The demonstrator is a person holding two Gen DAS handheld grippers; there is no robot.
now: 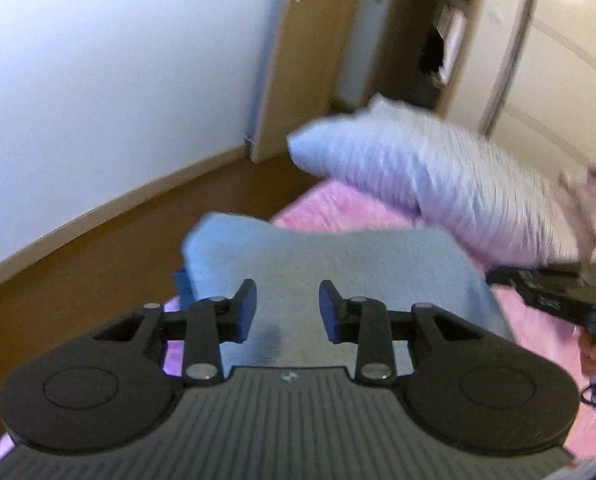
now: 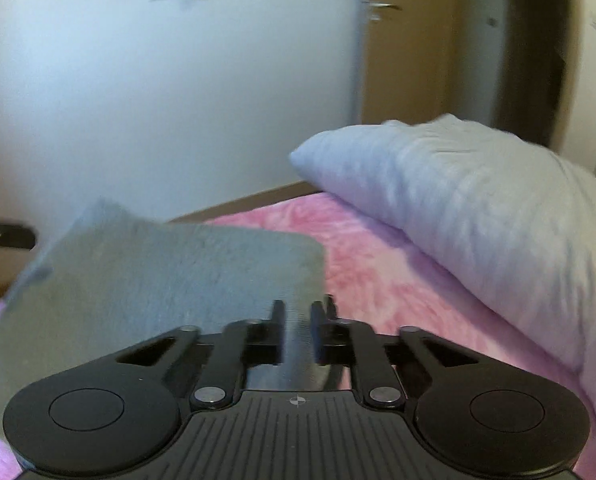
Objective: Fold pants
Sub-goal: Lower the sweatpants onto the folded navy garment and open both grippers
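The grey-blue pants [image 2: 170,280] are lifted off a bed with a pink blanket [image 2: 377,276], folded into a thick slab of cloth that sags toward the left in the right wrist view. One edge of the cloth runs down between the fingers of the right gripper [image 2: 298,330], which are pressed close on it with only the fabric between them. In the left wrist view the same pants [image 1: 337,264] spread out just ahead of the left gripper [image 1: 288,312], whose blue-padded fingers [image 1: 248,310] stand wide apart with cloth showing in the gap but nothing pinched. At the right edge of that view the other gripper's black body [image 1: 557,292] is seen, with part of a hand [image 1: 595,354] below it. Behind the pants a pale lilac pillow [image 2: 477,208] lies on the blanket, slanting up to the right. Beyond the bed are a brown floor [image 1: 98,248], a white wall [image 2: 158,80] and a wooden door [image 2: 401,60] with a metal handle.
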